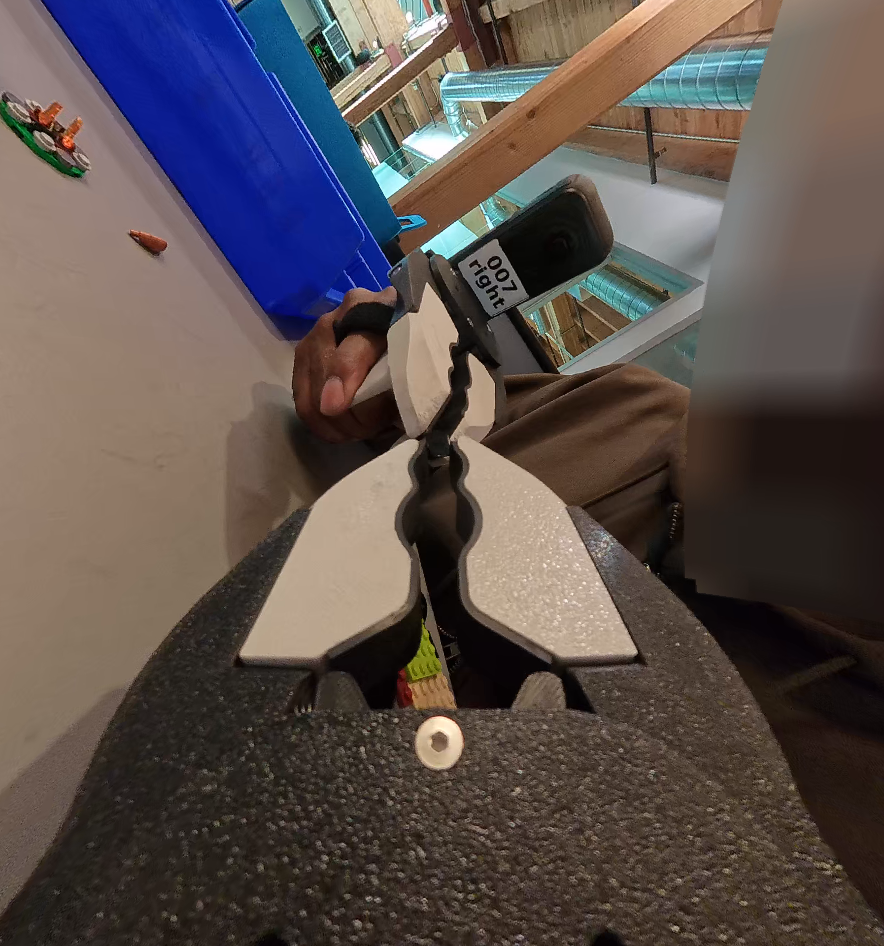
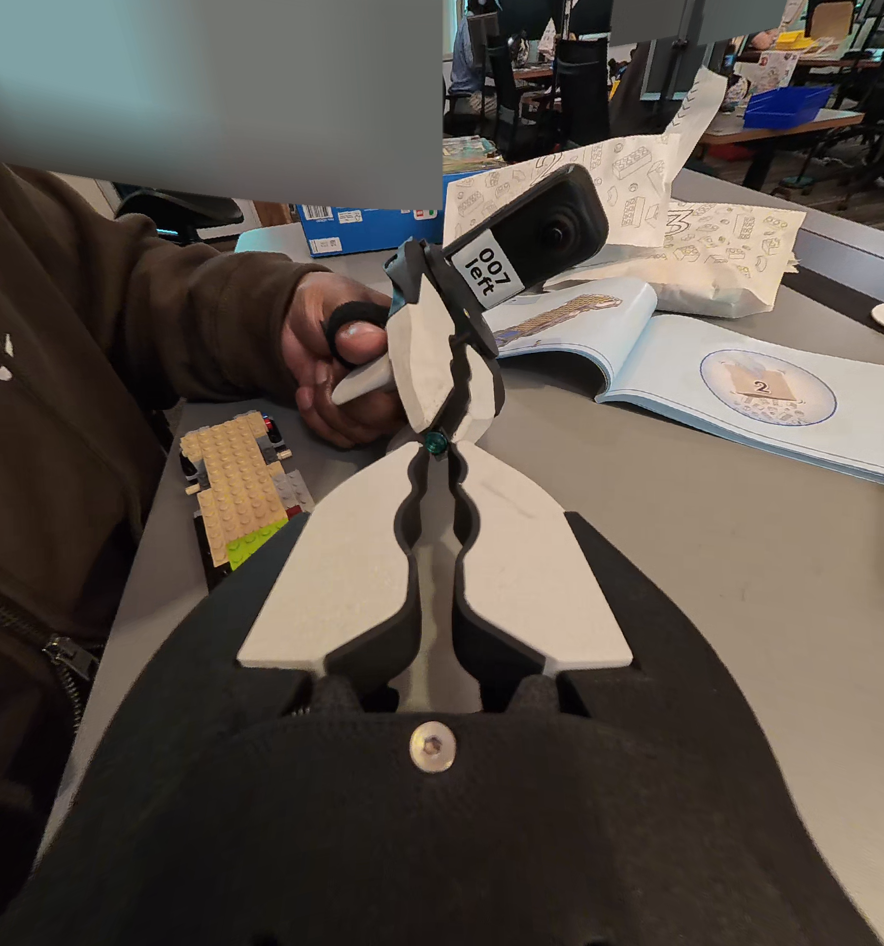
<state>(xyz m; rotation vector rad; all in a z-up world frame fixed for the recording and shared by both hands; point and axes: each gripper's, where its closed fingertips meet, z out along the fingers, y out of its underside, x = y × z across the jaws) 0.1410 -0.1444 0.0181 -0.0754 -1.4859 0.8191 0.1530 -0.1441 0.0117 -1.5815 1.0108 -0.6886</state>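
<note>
Jaws of both grippers stand nearly closed, tip to tip above the table. The right gripper (image 2: 436,450) pinches one small teal stud (image 2: 435,441). The left gripper (image 1: 437,450) pinches a small dark piece (image 1: 437,454); whether it is that same stud cannot be told.

The table (image 2: 634,512) is plain grey, in an open workroom with wooden beams (image 1: 557,102), metal ducts (image 1: 685,71) and further tables behind.

The stud is round, clear teal and knobbed.

On the table lie one tan brick build (image 2: 240,481) with a lime edge, one open booklet (image 2: 737,379), printed paper bags (image 2: 685,230), one blue box (image 2: 368,225), one blue bin (image 1: 199,128), one round green build (image 1: 43,135) and one loose orange cone (image 1: 148,240).
</note>
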